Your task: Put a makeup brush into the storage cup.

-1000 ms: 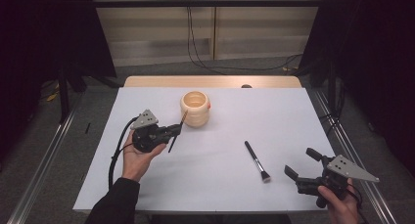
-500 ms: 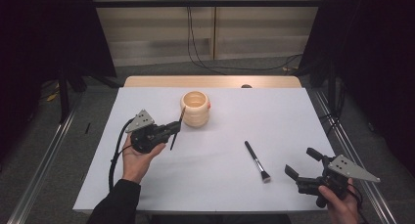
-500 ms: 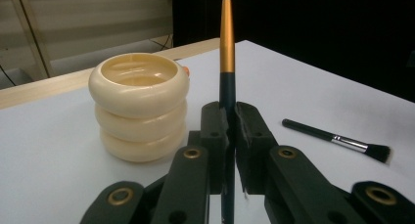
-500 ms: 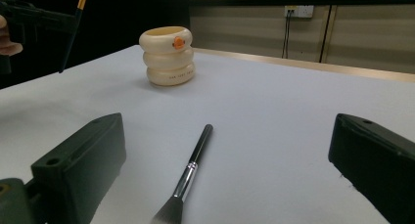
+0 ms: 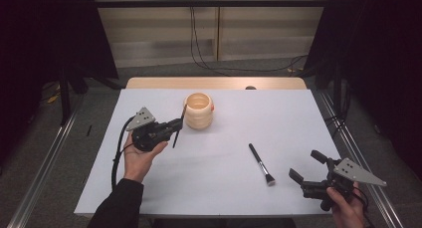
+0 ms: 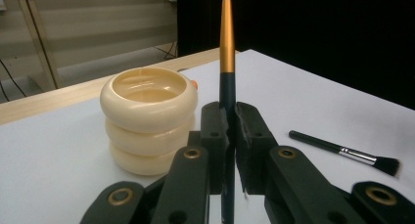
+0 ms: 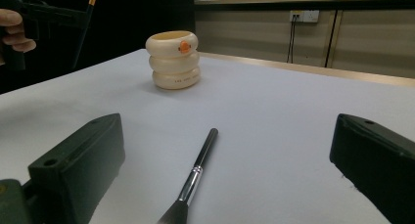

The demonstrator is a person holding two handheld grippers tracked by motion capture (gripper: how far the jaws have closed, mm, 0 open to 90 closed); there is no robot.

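Covering most of the table [image 5: 298, 113], a white sheet [image 5: 234, 188] carried everything else in the scene, with a cream ribbed pot [image 5: 199, 110] standing upright toward its far middle. Just beside the pot, on the person's left, the left gripper [image 5: 175, 126] was held off the sheet in a hand [image 5: 139, 156], its jaws clamped together on a slim dark pencil [image 6: 226, 62] with a gold upper end, which stood tall between them in the left gripper view and crossed them at a slight slant from above. Well apart from the pot, at the near right corner, the right gripper [image 5: 304, 167] had its jaws spread wide with nothing between them. Between that gripper and the pot, nearer the gripper, a black makeup brush [image 5: 261, 164] lay flat, bristles toward the near edge.
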